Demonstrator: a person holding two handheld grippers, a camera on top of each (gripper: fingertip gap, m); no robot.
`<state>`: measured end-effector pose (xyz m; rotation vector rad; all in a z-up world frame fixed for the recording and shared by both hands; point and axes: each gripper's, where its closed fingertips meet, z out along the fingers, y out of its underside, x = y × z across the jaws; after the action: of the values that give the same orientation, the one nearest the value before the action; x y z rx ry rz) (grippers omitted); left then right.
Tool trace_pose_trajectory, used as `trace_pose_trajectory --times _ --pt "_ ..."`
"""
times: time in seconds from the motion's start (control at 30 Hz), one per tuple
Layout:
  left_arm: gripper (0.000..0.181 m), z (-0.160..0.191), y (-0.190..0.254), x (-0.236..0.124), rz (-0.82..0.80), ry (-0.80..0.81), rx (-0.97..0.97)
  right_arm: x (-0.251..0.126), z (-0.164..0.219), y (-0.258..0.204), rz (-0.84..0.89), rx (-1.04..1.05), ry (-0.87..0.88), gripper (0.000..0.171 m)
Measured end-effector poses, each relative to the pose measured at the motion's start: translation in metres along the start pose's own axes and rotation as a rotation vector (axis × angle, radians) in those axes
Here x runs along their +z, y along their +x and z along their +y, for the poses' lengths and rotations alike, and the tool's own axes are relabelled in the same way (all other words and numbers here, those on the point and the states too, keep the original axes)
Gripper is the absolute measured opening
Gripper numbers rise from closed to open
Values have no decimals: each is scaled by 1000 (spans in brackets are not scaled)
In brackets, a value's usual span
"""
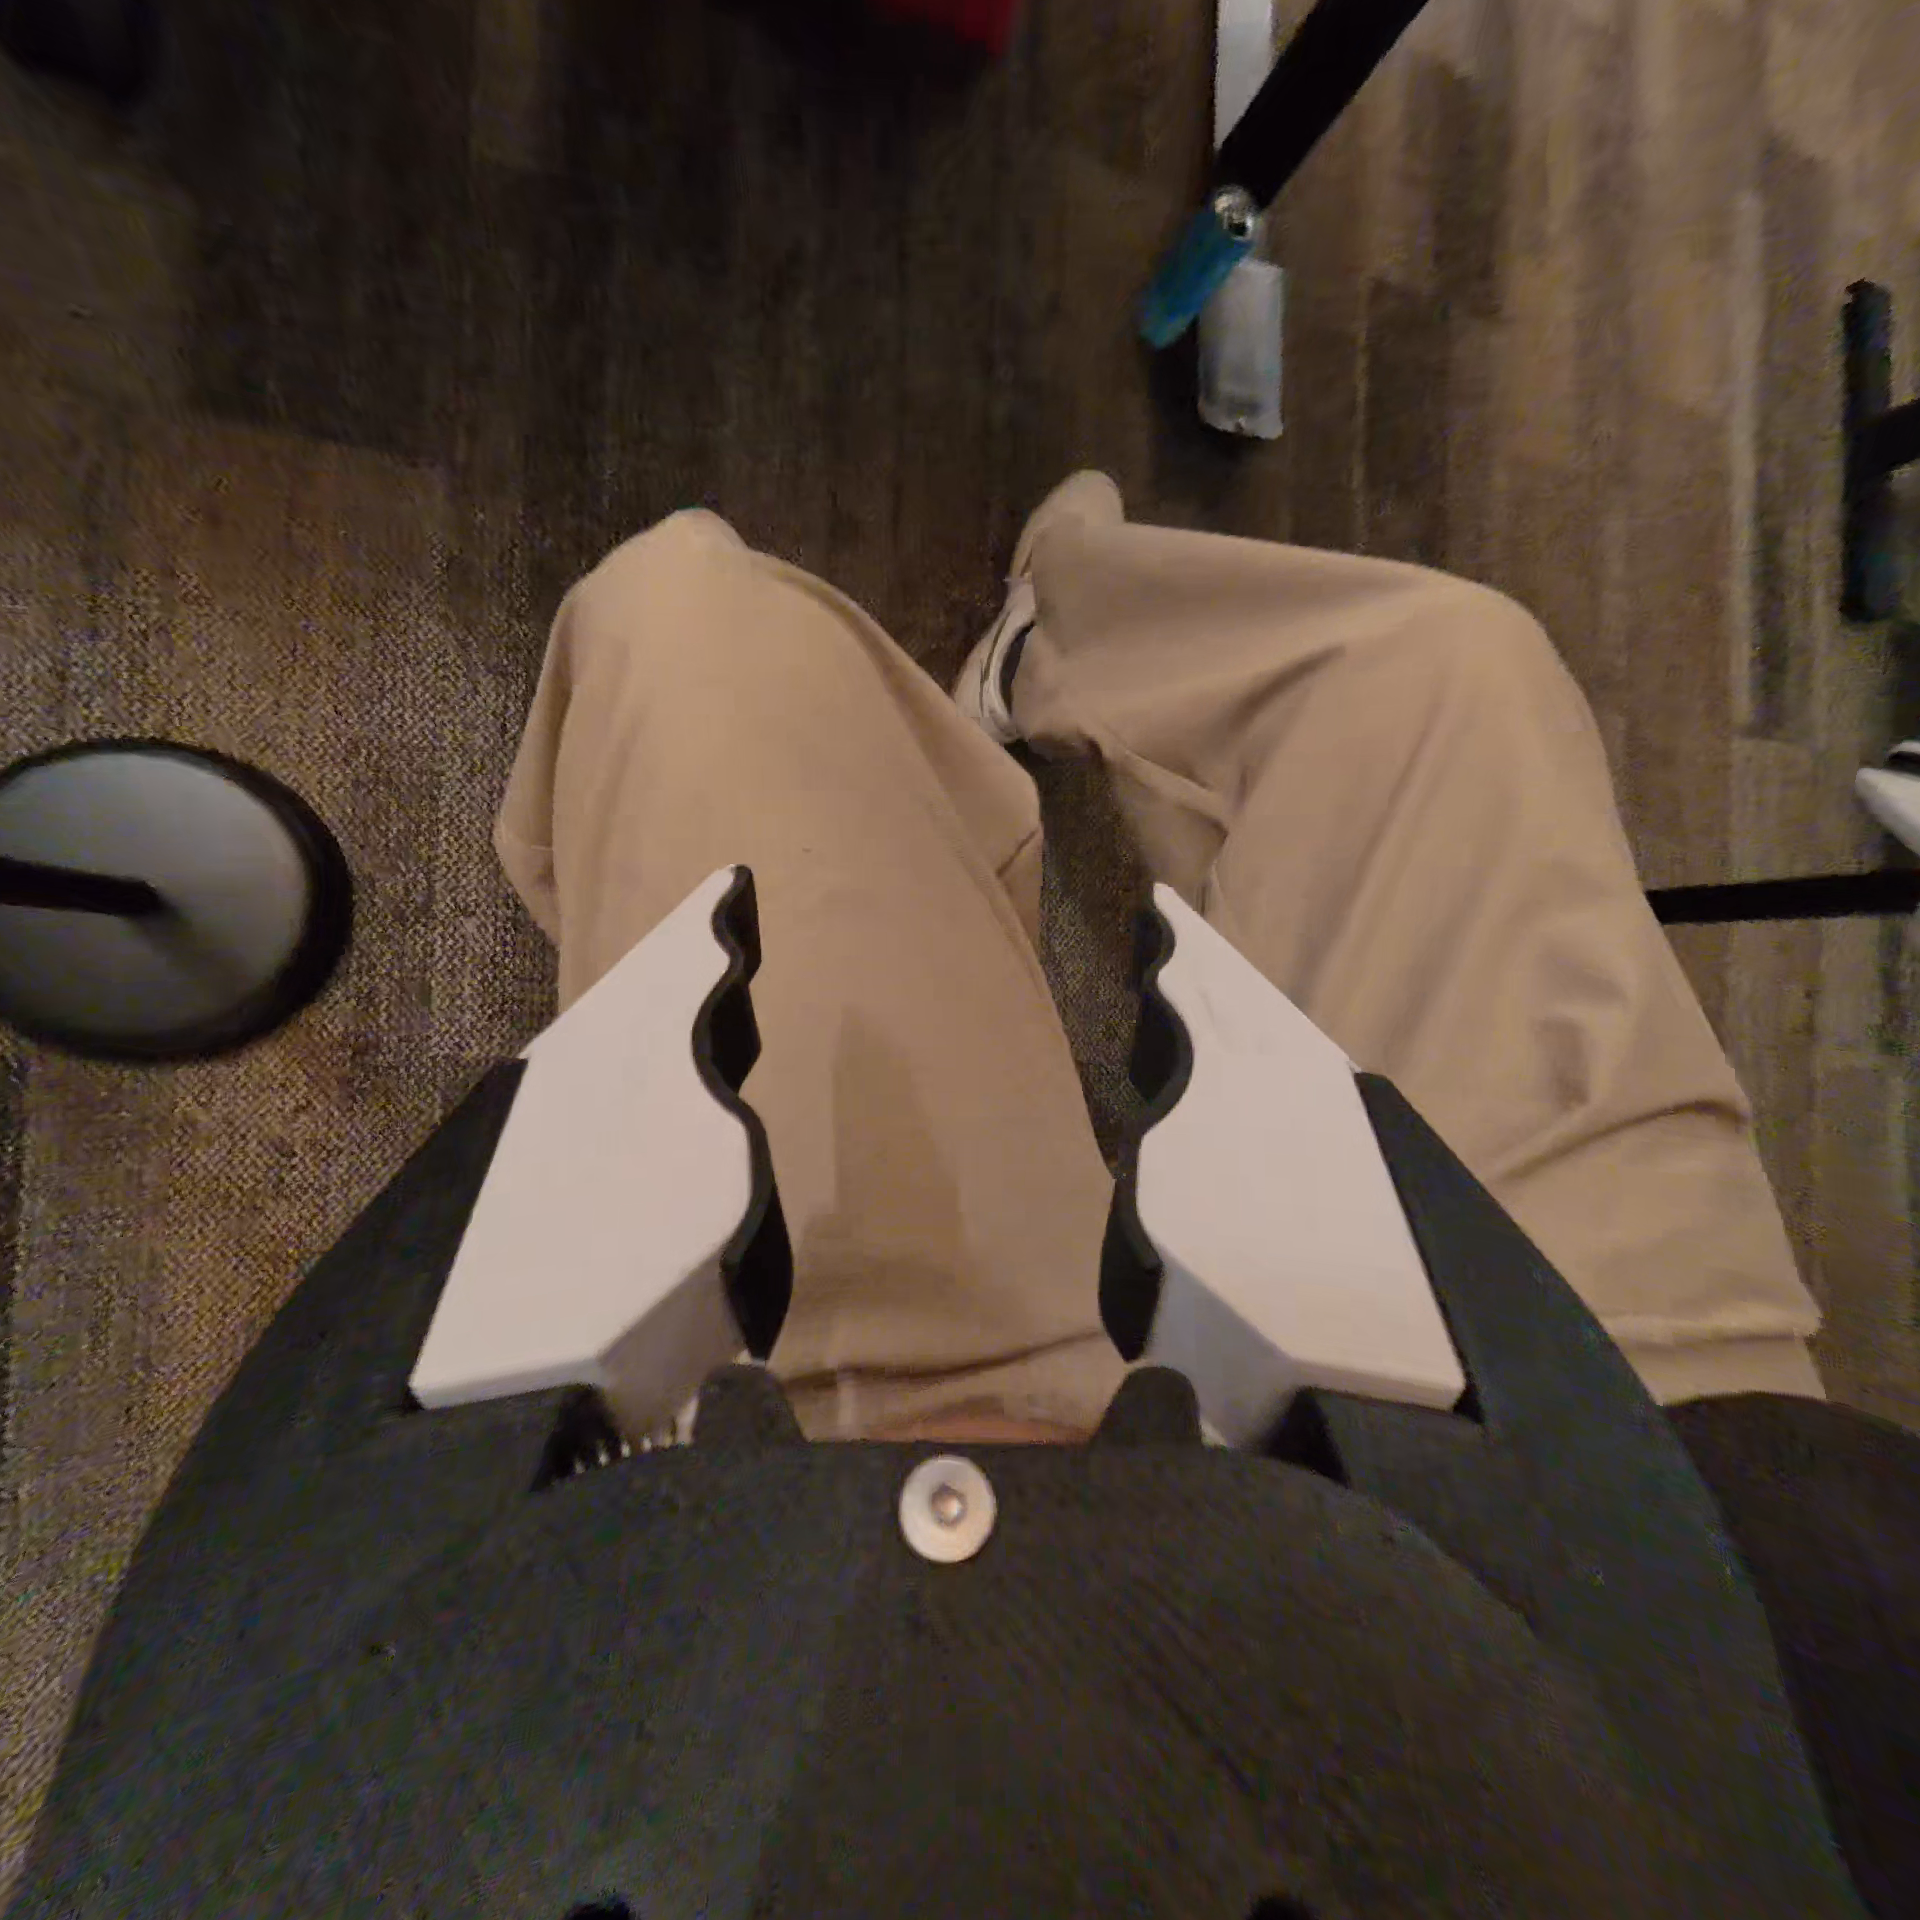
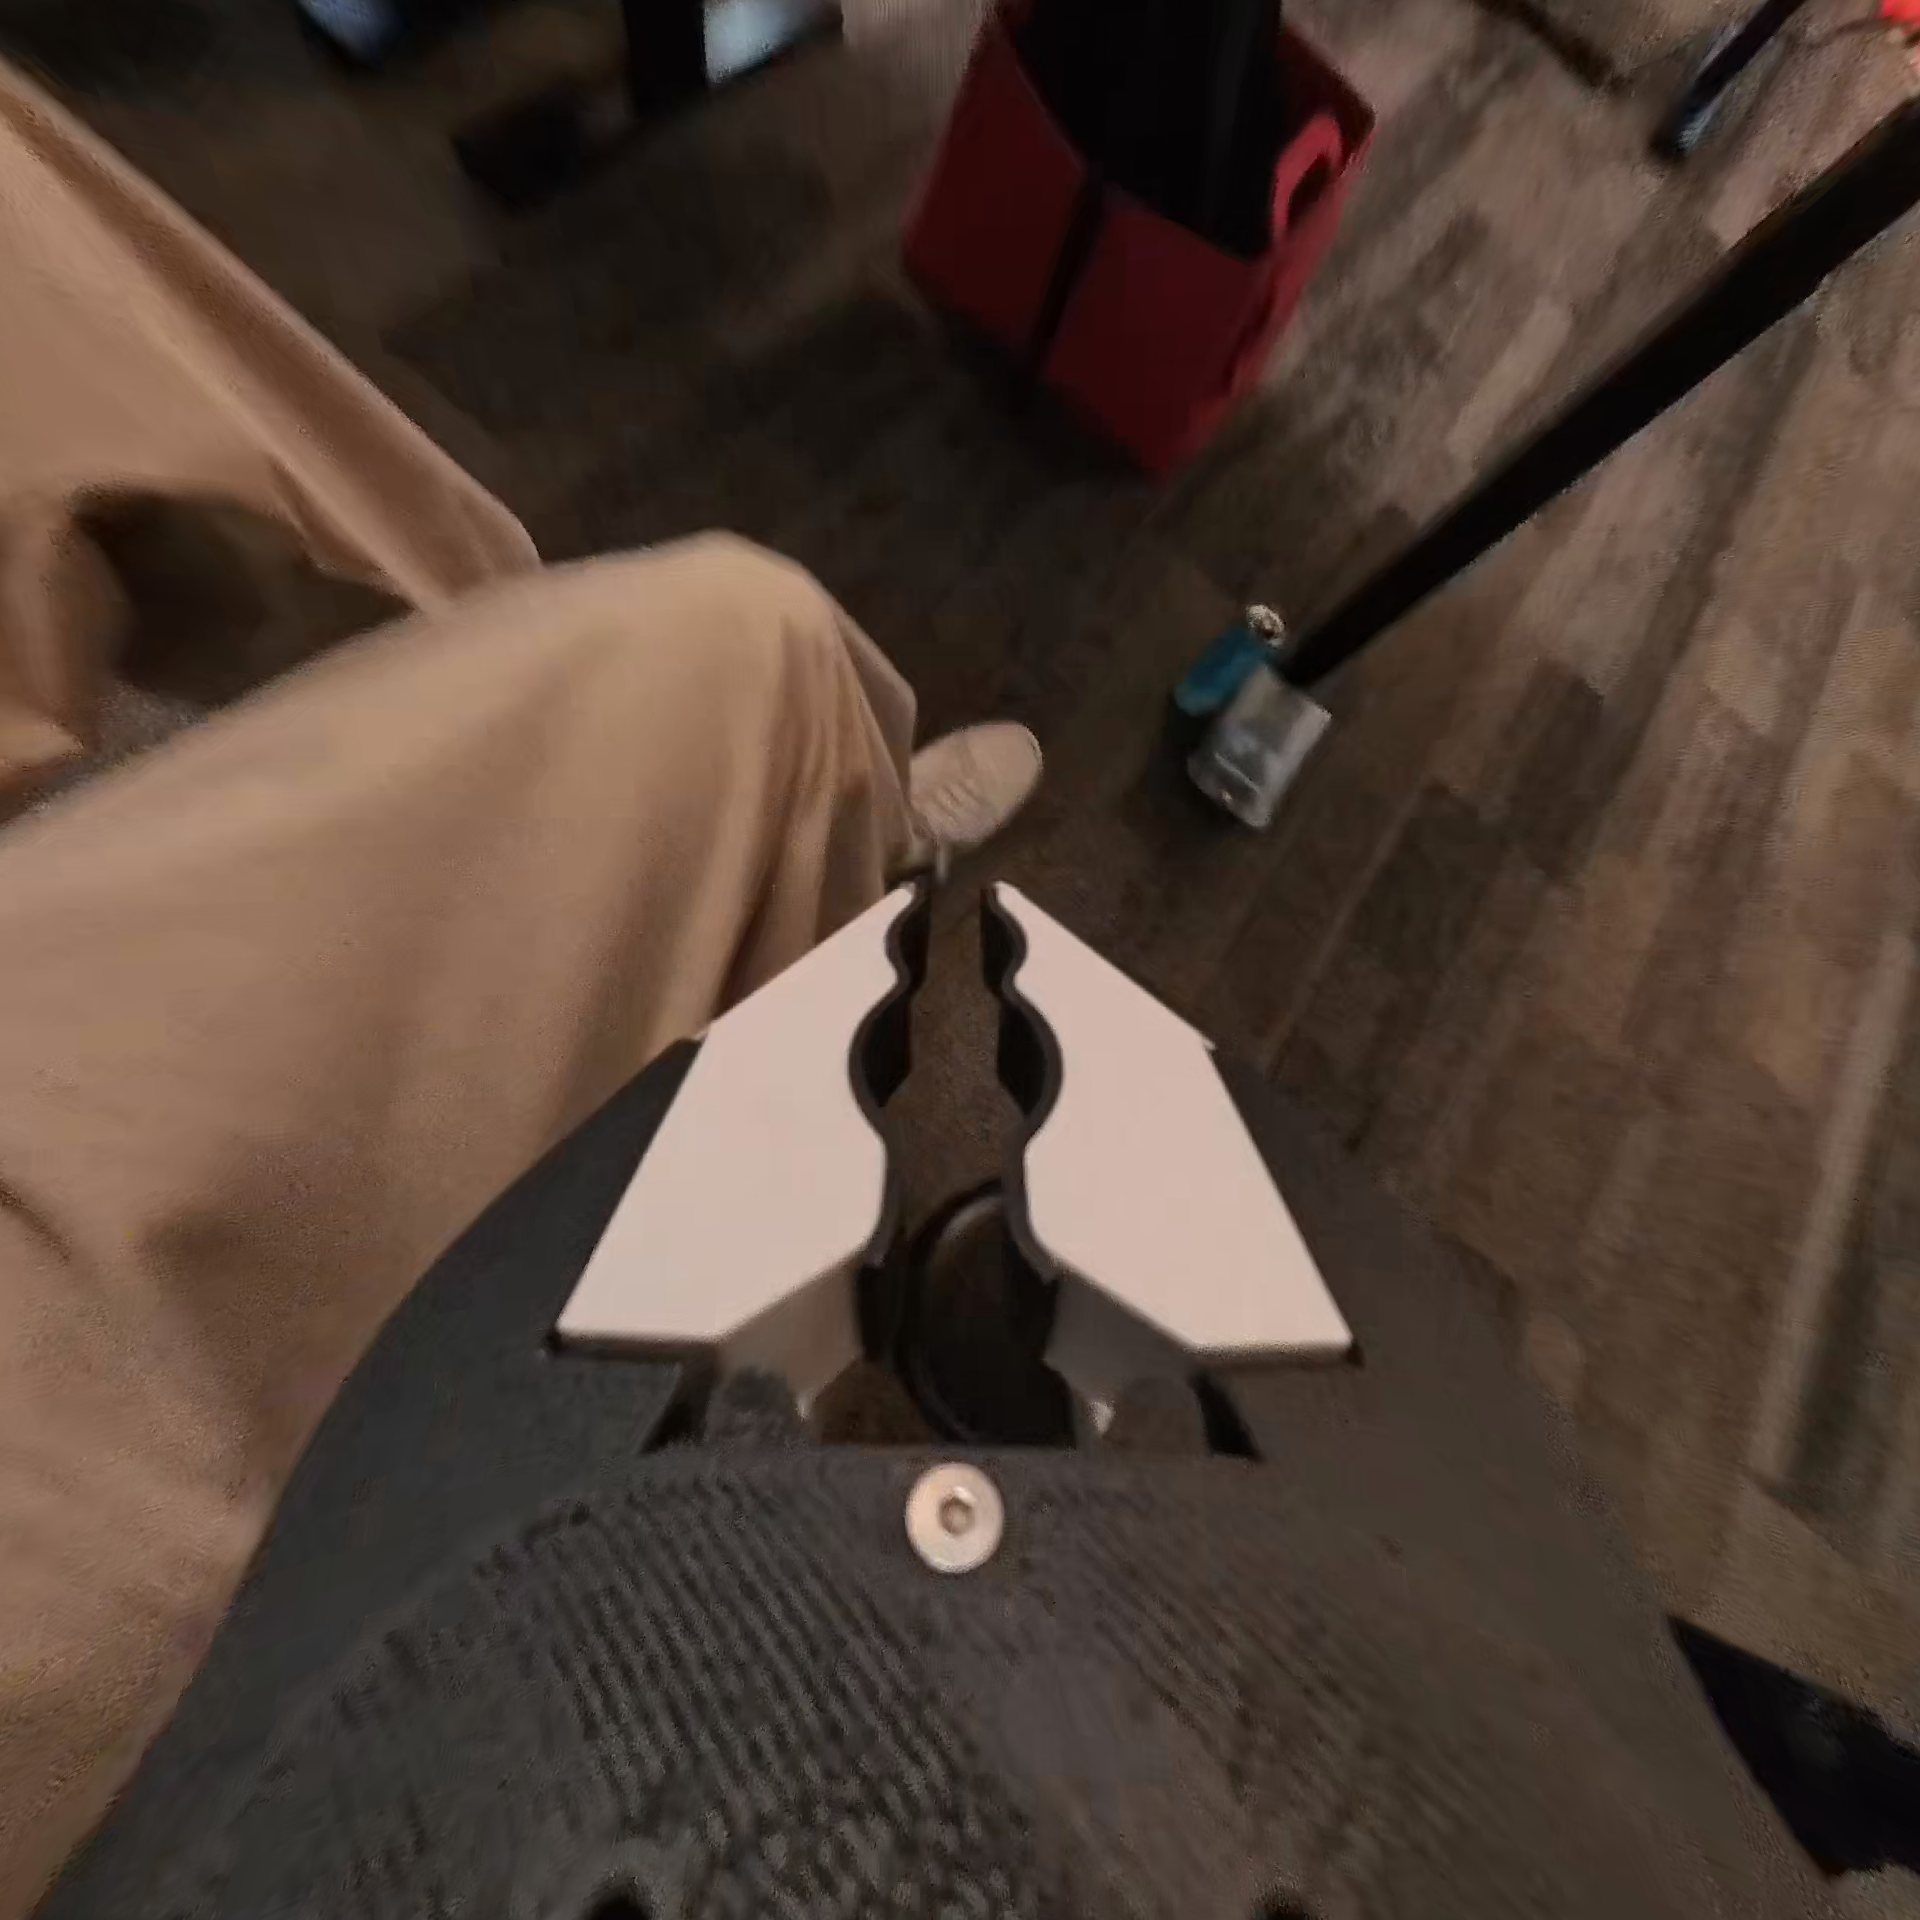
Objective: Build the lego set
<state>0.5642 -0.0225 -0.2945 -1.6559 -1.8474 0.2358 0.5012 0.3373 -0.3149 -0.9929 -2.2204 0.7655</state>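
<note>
Below my left gripper (image 1: 948, 904): tan trouser legs (image 1: 831, 831) fill the way.
Left side: round stand base (image 1: 156, 894) on carpet.
Right gripper (image 2: 951, 894): open carpet (image 2: 1558, 935) beyond; black pole (image 2: 1558, 416), red box (image 2: 1122, 270) obstruct.

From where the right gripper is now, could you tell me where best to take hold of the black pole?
Take the black pole just above its blue clip, from above, fingers straddling its width: it is slim, straight and slanted, while the metal foot is blocky. The right gripper needs opening wider first.
</note>
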Motion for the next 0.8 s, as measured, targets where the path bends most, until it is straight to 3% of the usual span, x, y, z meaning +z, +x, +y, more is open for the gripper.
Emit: trace_pose_trajectory --times 0.03,0.13,0.2,0.37,0.5,0.57,0.7,0.8 --pt "70 -6 -3 6 -10 4 -3 7 3 5 9 -39 -19 8" --pt "72 -31 -10 27 -73 2 39 23 -16 22 23 -80 -4 6" --pt "73 -56 1 38 -74 -2 71 28 -47 37 26 -74 43 0" --pt "72 -162 77 44 92 212 290 13 -179 82 78 -4 321 0" --pt "67 -231 103 65 74 334 458 1 -260 70 -111 187 584 0" --pt "68 -261 115 72 111 365 474 9 -281 60 -179 132 642 0" --pt "64 -278 97 88 61 361 517 46 -298 74 -181 195 610 1" --pt "64 -280 92 89 124 332 423 67 -275 61 -305 275 478 27"
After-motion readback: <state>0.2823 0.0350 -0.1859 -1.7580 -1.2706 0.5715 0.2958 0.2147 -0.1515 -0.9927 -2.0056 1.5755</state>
